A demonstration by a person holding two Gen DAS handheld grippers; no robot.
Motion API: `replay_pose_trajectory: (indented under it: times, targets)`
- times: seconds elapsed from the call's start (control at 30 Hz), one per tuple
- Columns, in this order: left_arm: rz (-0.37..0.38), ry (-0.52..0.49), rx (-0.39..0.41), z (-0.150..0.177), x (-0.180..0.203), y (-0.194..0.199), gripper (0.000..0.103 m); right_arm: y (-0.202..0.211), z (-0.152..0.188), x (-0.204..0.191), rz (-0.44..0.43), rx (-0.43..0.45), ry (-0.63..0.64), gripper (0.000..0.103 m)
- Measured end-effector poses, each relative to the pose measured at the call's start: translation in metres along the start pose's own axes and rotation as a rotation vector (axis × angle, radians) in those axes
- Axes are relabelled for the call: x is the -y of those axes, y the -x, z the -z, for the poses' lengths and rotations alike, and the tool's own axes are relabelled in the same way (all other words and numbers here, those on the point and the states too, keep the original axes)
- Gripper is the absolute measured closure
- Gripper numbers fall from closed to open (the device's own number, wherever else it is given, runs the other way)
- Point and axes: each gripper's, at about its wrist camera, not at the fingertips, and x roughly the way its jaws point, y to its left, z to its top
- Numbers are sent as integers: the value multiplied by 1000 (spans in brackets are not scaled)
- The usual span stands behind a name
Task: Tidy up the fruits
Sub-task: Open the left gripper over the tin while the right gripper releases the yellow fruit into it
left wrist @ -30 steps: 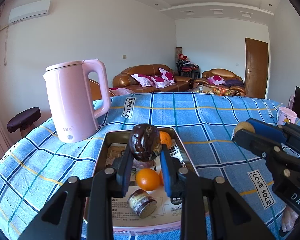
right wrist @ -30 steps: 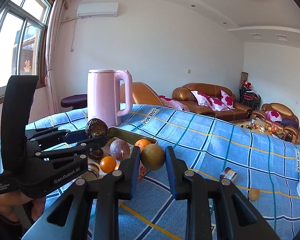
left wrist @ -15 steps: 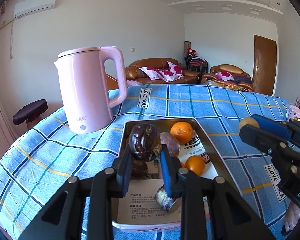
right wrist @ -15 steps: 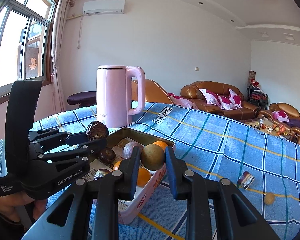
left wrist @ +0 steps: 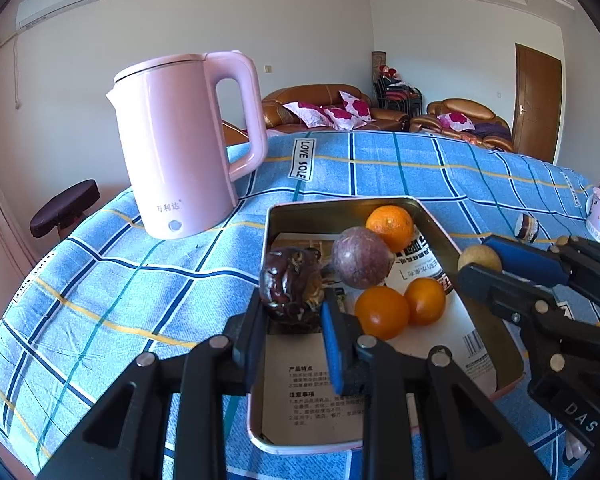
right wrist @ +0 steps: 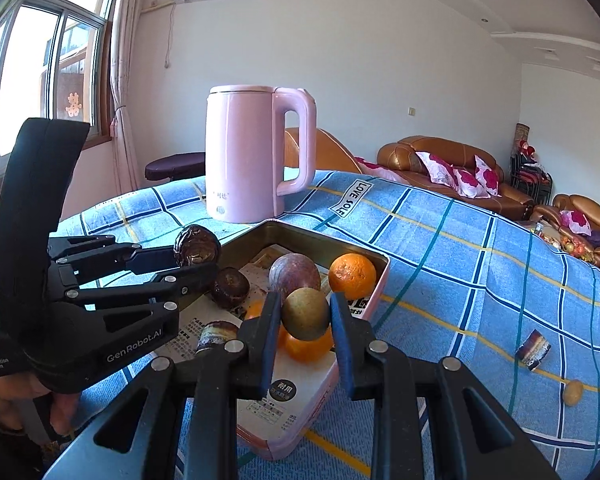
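Blue checked cloth [left wrist: 380, 168] is spread over the table, with brown sofas and a wooden door seen beyond it in the left wrist view. A pink kettle [left wrist: 180, 144] is stood on the cloth just left of a metal tray [left wrist: 276, 220] lined with printed paper. Inside the tray an orange [left wrist: 390, 222], a purple passion fruit [left wrist: 360, 258] and two smaller oranges [left wrist: 382, 312] are gathered. A dark wrinkled fruit [left wrist: 292, 290] is clamped between the jaws of the left gripper [left wrist: 294, 316], over the tray's left side. In the right wrist view, the same kettle and tray are seen under a window and an air conditioner. A round brownish-green fruit [right wrist: 305, 314] is clamped in the right gripper [right wrist: 305, 320], held above the tray's near end. Another dark fruit [right wrist: 231, 288] is lying in the tray, and a small yellowish fruit [right wrist: 573, 392] is left on the cloth well apart at right.
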Motion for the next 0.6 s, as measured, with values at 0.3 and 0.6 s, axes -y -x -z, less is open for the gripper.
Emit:
replay_pose_trajectory:
  times: [0.3, 0.6]
  targets:
    - [-6, -20, -23, 0, 2, -2, 73, -10, 1, 2, -5, -62, -13, 76]
    - [1, -28, -5, 1, 9, 5, 46, -10, 1, 2, -5, -69, -20, 48]
